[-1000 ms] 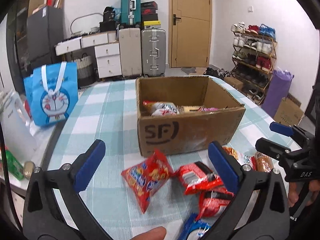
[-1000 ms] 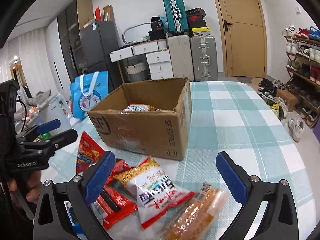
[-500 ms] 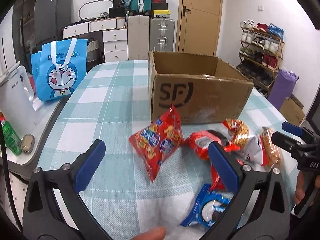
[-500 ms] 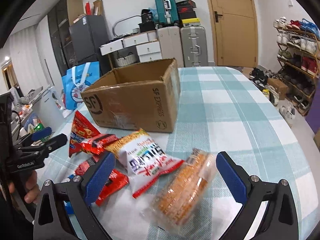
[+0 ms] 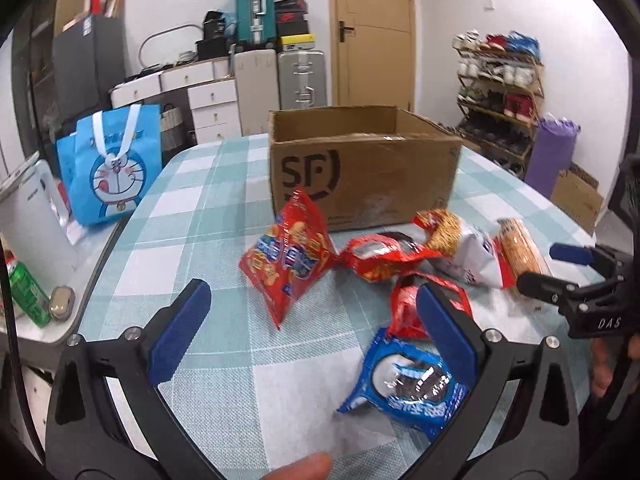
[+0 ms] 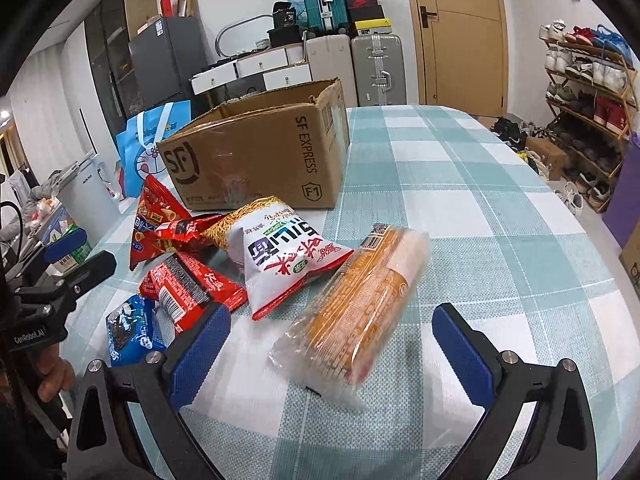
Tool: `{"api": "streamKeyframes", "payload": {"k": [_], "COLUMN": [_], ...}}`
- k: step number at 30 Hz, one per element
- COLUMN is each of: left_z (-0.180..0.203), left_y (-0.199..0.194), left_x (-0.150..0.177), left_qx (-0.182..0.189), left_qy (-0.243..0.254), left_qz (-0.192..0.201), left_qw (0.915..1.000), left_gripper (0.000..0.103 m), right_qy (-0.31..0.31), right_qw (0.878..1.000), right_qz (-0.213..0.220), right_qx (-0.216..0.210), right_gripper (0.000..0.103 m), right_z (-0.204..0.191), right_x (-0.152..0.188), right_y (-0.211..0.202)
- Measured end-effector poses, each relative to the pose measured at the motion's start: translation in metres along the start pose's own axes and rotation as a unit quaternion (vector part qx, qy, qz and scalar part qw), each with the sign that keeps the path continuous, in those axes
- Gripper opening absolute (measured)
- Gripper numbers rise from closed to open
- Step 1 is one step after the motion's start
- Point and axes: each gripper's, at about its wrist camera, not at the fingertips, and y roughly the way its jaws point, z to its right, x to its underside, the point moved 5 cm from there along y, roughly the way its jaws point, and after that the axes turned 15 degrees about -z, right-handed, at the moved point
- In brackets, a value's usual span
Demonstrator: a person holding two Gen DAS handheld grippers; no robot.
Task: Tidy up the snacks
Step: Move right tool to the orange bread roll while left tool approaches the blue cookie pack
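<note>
Left wrist view: the left gripper [image 5: 312,326] hangs low over the teal-and-white checked tablecloth [image 5: 192,216], its blue-padded fingers [image 5: 180,330] spread wide with nothing between them. Just beyond them lies a red triangular crisp bag [image 5: 290,262], tipped up near the front wall of the brown cardboard SF box [image 5: 364,172]. Beside the right finger rests a blue foil cookie packet [image 5: 408,384], touching a crumpled red snack pouch [image 5: 412,308].

From the right wrist camera, the right gripper [image 6: 330,346] is also splayed open and empty, framing a clear sleeve of orange crackers [image 6: 360,308] that lies tilted on the cloth. A white noodle-snack bag with red trim [image 6: 284,256] overlaps the sleeve's far end. The box stands open-topped behind the pile; what is inside cannot be seen from either camera. A blue cartoon tote bag [image 5: 110,172] stands off the table's left edge.
</note>
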Motion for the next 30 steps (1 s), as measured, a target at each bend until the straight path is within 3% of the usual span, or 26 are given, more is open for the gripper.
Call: {"api": "streamKeyframes", "payload": {"k": [11, 19, 30], "left_z": [0.017, 0.034, 0.035], "left_y": [0.014, 0.024, 0.033], "left_x": [0.023, 0.030, 0.032], "left_qx": [0.057, 0.048, 0.052], "left_qy": [0.006, 0.037, 0.047], "left_qz": [-0.052, -0.062, -0.072], "left_qw": [0.9970, 0.9962, 0.9949], "left_gripper": [0.102, 0.102, 0.102], "right_qy": [0.023, 0.027, 0.022], "right_qw": [1.000, 0.997, 0.996], "right_qz": [-0.019, -0.027, -0.028], "right_qx": [0.007, 0.070, 0.081], "right_gripper": [0.102, 0.102, 0.102], "right_z": [0.012, 0.025, 0.039], "right_x": [0.000, -0.001, -0.002], "right_y": [0.011, 0.012, 0.010]}}
